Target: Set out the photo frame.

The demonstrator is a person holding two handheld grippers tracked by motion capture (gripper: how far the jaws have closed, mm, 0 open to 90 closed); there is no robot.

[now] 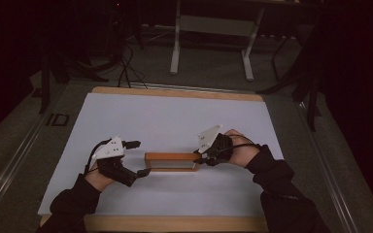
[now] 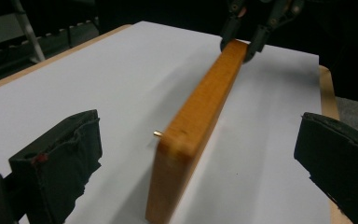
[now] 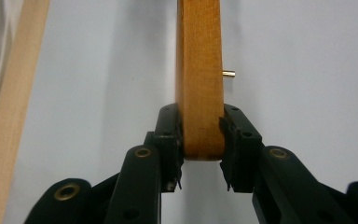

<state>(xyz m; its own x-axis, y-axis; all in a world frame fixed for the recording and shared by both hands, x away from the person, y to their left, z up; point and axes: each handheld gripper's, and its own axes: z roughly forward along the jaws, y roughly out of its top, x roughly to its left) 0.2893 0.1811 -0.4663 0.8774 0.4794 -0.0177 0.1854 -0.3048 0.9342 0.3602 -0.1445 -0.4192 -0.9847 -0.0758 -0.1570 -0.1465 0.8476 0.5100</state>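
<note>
White sheet [image 1: 175, 116] on wooden table [image 1: 175, 92]

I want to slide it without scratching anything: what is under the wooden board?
The wooden board stands on edge on the white tabletop sheet, with the right gripper shut on one end. Whatever lies under its bottom edge is covered by the board itself.

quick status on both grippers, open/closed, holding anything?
Left gripper: open, jaws wide on either side of the near end of the wooden block, not touching it.
Right gripper: closed on the other end of the wooden block, holding it on edge.
</note>
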